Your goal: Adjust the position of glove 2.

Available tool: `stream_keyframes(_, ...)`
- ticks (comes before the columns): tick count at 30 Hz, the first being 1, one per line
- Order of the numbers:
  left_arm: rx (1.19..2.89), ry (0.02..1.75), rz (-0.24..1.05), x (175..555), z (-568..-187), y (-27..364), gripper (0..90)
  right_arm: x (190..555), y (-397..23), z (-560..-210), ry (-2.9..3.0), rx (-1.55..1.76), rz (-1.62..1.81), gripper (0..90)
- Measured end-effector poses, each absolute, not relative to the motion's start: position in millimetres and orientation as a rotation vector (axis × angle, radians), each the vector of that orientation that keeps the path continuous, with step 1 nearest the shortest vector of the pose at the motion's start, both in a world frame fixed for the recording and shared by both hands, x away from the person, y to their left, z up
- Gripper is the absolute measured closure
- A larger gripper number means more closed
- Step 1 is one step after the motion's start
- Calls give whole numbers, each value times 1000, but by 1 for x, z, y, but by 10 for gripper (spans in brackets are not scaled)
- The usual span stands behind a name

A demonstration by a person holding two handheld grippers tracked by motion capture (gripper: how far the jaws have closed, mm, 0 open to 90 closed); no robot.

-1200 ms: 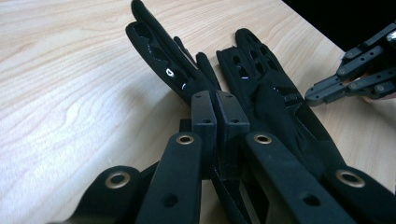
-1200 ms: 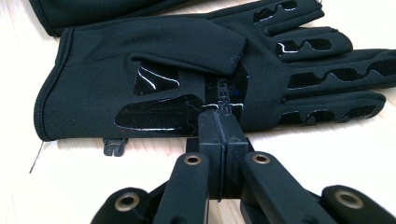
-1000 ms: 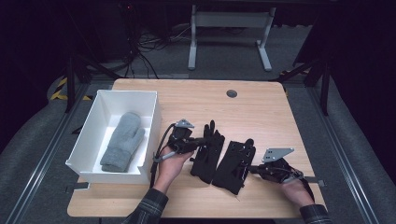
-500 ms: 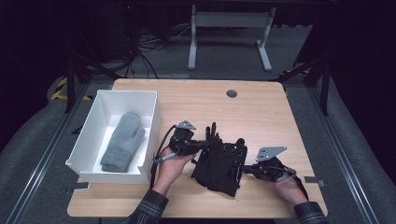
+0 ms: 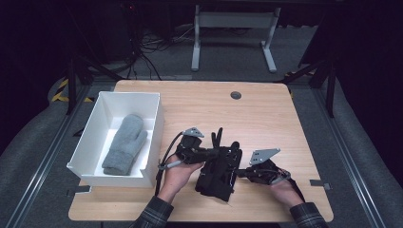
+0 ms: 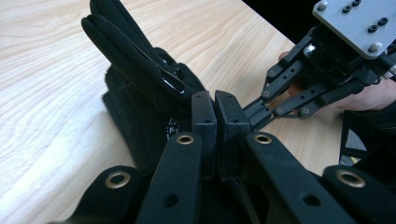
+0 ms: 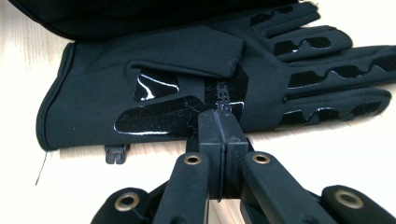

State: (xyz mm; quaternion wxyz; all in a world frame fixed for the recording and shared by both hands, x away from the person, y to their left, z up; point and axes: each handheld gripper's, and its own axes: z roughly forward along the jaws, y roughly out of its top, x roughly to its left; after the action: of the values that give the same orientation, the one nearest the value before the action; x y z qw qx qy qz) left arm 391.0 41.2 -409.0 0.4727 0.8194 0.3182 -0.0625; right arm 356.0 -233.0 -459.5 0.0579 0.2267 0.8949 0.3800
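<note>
Pair of black gloves (image 5: pixel 218 172) lay stacked at table (image 5: pixel 266 109) front edge, between both hands; a second earlier they lay side by side. Right gripper (image 5: pixel 241 173) had carried its glove over onto other. Left gripper (image 5: pixel 216 153) clenched on glove fabric; right jaws pinched shut at glove's edge. Judged: pairing done, transfer to white box (image 5: pixel 111 102) beside grey mitten (image 5: pixel 124 145) likely next.

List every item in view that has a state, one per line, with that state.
Left gripper: jaws shut, tips against the black gloves.
Right gripper: jaws shut, tips at a glove's edge.
Black gloves: stacked on the table.
Grey mitten: lying flat inside the white box.
White box: open, no lid.
</note>
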Motion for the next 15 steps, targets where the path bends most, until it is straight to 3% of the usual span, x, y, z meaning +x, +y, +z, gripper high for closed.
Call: stream_keyframes(15,2037,776,-185,390,-421,26,879,356,-216,-459,2719,648,1170,900)
